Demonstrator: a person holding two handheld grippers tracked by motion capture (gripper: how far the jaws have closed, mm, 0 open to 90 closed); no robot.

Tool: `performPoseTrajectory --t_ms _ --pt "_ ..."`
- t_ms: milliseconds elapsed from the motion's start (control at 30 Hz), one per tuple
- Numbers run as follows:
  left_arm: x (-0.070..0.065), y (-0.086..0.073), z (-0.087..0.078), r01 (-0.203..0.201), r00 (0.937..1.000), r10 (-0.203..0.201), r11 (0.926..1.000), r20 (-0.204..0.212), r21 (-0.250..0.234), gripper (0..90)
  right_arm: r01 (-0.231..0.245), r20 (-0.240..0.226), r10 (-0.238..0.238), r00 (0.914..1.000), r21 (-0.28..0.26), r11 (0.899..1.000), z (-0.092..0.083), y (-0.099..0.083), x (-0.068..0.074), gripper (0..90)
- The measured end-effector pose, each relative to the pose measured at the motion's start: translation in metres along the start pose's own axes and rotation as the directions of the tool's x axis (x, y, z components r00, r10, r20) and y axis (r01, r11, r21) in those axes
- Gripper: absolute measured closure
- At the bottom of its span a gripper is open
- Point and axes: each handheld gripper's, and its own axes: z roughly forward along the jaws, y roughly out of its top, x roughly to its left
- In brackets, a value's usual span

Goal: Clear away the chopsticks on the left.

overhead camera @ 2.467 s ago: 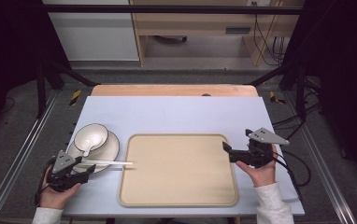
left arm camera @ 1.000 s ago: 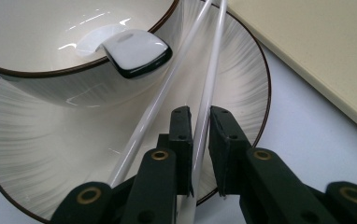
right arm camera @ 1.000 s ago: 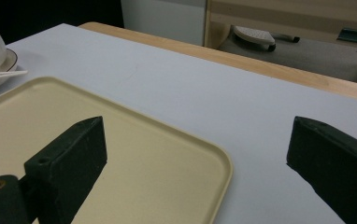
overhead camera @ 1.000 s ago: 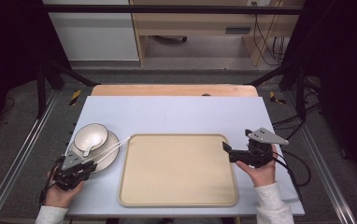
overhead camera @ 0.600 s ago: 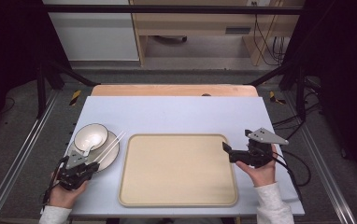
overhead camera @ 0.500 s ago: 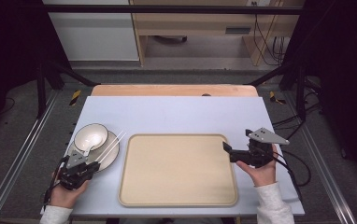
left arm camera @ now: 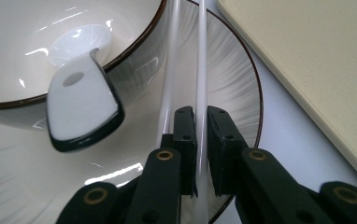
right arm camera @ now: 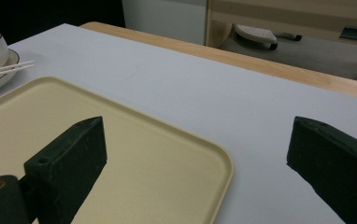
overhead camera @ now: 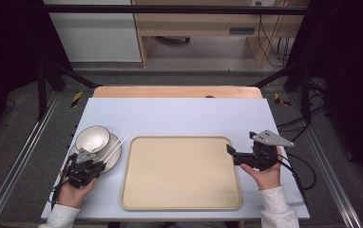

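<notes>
A person's two hands came in from the near edge of a pale blue table (overhead camera: pixel 179 111), each holding a black two-jaw gripper. The left gripper (overhead camera: pixel 91 164) sat over the near rim of a white plate (overhead camera: pixel 113 160) at the table's left side. In the left gripper view, its jaws were closed on one of a pair of white chopsticks (left arm camera: pixel 201 74); the second stick lay just beside the first, outside the jaws. Both sticks stretched away across the plate.

The right gripper (overhead camera: pixel 230 151), held in the right hand (overhead camera: pixel 265 173), pointed leftward at the right edge of a large beige tray (overhead camera: pixel 181 173) in the middle of the table. In the right gripper view its jaws stood wide apart, holding nothing, with the tray's corner and bare tabletop between them.

Farther along the plate stood a white bowl (overhead camera: pixel 92 138) with a dark rim. A white soup spoon (left arm camera: pixel 81 100) leaned out over the bowl's edge, its handle edged in black.

Beyond the blue surface ran a strip of wooden tabletop (overhead camera: pixel 177 91), and past that a floor with pale furniture (overhead camera: pixel 196 28).
</notes>
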Motion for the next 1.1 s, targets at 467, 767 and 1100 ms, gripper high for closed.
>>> performPoseTrajectory --t_ms 467,767,1100 --pt "-0.002 0.005 0.003 0.005 0.9999 -0.005 0.9990 -0.011 0.045 84.0 -0.002 -0.004 0.002 1.0000 0.010 1.000 0.001 0.000 0.001 5.1" --pt "-0.005 0.006 0.002 0.013 0.9998 -0.012 0.9988 -0.012 0.048 84.6 0.000 -0.003 0.000 1.0000 0.007 1.000 0.001 0.000 0.000 5.1" --pt "-0.016 0.011 -0.016 0.039 0.9990 -0.040 0.9985 -0.020 -0.038 84.7 -0.004 0.003 0.004 1.0000 -0.005 1.000 -0.004 0.001 -0.001 5.1"
